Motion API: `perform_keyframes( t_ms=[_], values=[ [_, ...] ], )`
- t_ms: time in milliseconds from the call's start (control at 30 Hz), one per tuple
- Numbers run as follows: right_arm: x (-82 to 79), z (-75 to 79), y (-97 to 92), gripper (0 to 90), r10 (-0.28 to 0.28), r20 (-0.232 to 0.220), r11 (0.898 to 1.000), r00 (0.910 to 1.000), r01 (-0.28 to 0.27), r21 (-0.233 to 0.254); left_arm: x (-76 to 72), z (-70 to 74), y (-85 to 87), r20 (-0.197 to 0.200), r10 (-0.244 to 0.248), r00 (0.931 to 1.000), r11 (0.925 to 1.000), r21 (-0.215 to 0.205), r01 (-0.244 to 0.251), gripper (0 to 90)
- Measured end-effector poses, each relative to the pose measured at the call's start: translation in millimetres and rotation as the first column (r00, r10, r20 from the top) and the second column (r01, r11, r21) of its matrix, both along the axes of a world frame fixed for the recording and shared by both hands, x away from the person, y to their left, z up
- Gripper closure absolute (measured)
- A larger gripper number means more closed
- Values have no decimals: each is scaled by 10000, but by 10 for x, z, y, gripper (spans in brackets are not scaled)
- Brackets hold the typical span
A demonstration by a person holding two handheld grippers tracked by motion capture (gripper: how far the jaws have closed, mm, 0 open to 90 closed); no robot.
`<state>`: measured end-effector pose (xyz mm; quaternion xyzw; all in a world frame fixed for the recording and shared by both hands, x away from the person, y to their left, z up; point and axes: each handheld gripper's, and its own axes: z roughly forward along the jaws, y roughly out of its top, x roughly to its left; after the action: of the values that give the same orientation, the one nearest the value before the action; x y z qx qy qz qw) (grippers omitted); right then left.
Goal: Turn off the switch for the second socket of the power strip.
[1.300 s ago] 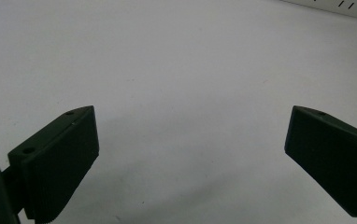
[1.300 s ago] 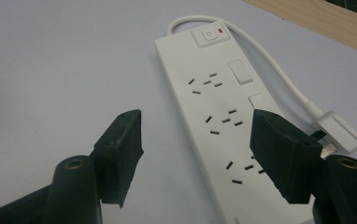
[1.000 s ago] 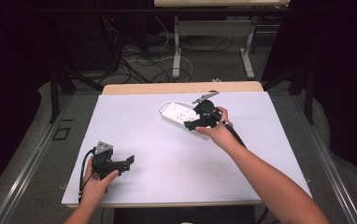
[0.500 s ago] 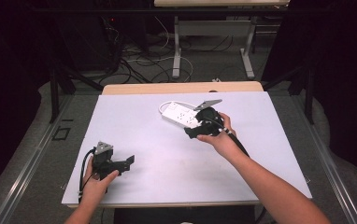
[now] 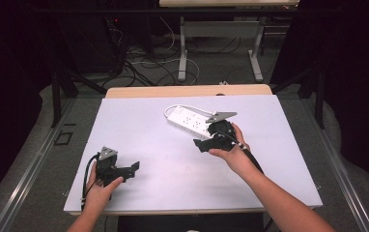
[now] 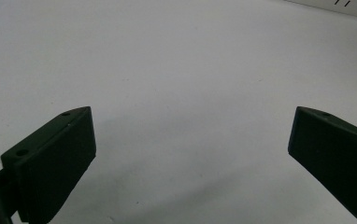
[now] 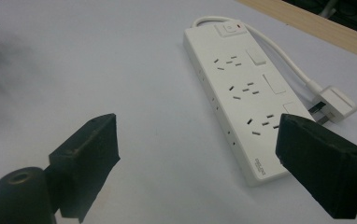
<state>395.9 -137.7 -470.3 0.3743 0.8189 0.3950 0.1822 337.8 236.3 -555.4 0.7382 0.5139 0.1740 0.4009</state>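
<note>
- Two grippers are seen over the white table (image 5: 149, 121) in the high view, one held in each hand.
- The right gripper (image 5: 203, 143) is held right of the middle, just beside the near end of the power strip (image 5: 191, 121). Its jaws are set wide and have just been opening. Nothing is pressed between them.
- In the right gripper view, the power strip (image 7: 242, 93) is seen lying flat on the table, apart from both jaws. One jaw is seen in front of its near right corner.
- The strip's white cable (image 7: 279, 56) is looped round its far end and is ended in a plug (image 7: 336, 103) that rests on the table beside the strip.
- The left gripper (image 5: 133, 168) is held at the near left of the table, well apart from the strip. Its jaws are spread wide over bare table, as shown in the left gripper view (image 6: 190, 140).
</note>
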Motion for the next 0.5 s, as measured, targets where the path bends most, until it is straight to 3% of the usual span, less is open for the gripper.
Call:
perform_keyframes(
  t_ms=[500],
  values=[
    [-270,-133,-280,7,-433,464,9981,9980,412,456,-8,-1,-12,-39,-12,10000,10000,47,12,4]
  ],
)
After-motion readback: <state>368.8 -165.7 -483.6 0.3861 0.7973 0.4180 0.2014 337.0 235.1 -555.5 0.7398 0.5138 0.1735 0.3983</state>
